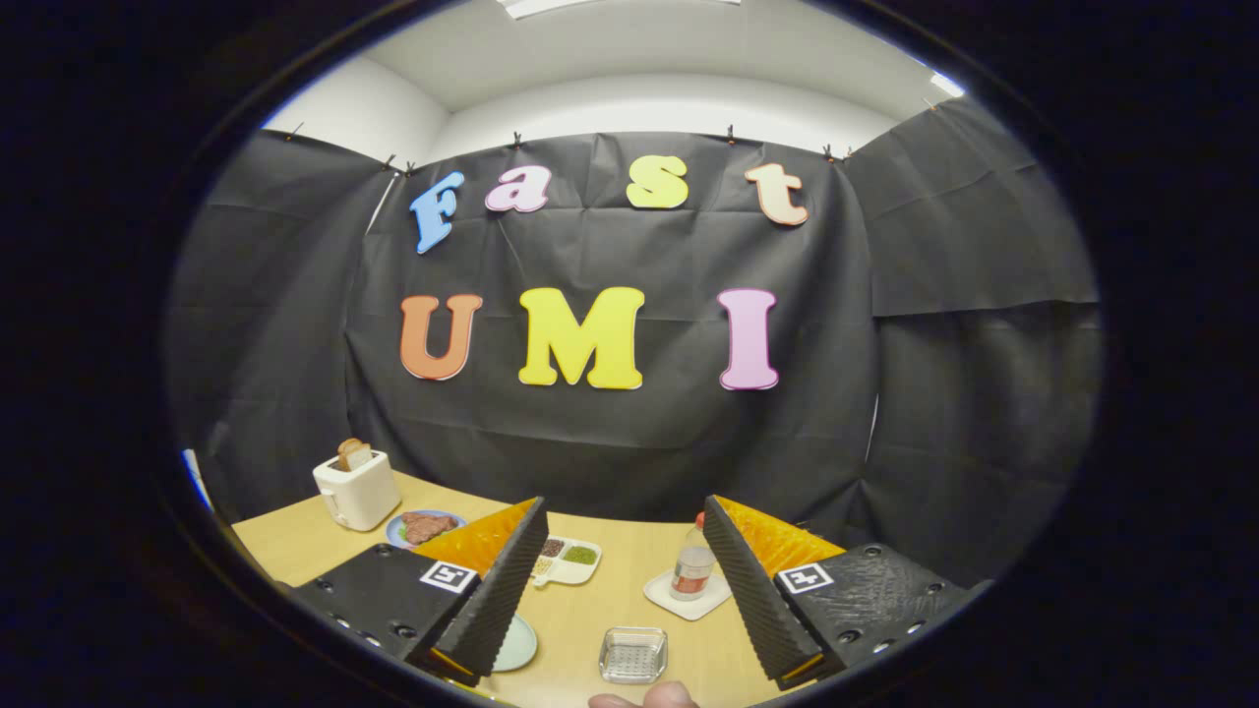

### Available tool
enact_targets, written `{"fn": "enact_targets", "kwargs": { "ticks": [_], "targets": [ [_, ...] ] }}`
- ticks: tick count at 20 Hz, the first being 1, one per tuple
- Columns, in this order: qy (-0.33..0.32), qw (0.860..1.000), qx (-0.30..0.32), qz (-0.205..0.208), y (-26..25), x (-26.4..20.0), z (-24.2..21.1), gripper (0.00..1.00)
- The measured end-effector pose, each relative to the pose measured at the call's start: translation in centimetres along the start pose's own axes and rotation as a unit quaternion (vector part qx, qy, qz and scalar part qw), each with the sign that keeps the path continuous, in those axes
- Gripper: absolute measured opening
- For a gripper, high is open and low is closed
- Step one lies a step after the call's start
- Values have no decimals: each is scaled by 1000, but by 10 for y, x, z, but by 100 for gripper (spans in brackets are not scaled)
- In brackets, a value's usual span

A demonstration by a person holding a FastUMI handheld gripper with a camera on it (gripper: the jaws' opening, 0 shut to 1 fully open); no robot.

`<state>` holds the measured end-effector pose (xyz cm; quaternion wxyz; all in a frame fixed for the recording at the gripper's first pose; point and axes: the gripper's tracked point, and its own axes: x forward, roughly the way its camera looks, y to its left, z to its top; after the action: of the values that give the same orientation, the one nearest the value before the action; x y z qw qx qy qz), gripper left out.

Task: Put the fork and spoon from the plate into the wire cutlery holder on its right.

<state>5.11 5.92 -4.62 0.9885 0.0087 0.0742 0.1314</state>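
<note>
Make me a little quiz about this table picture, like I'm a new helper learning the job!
1. True or false: the claw has its two fingers pressed together.
2. What sticks out of the top of the toaster? A) toast B) a spoon C) a flower
3. Fill in: the bottle stands on a small white ____.

Key: 1 false, the fingers are wide apart, holding nothing. 2 A. 3 tray.
</note>
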Motion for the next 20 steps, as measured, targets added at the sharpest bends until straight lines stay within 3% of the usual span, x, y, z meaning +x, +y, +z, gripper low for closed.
{"fn": "enact_targets", "kwargs": {
  "ticks": [7, 10, 14, 16, 20],
  "targets": [
    [74, 995, -11, 63, 34, 2, -24, 95],
    [160, 981, -27, 104, 67, -2, -65, 95],
    [246, 959, -64, 128, 101, -11, -108, 95],
    [254, 955, -62, 139, 116, -14, -110, 95],
    [220, 965, -35, 135, 131, -11, -95, 95]
  ]
}}
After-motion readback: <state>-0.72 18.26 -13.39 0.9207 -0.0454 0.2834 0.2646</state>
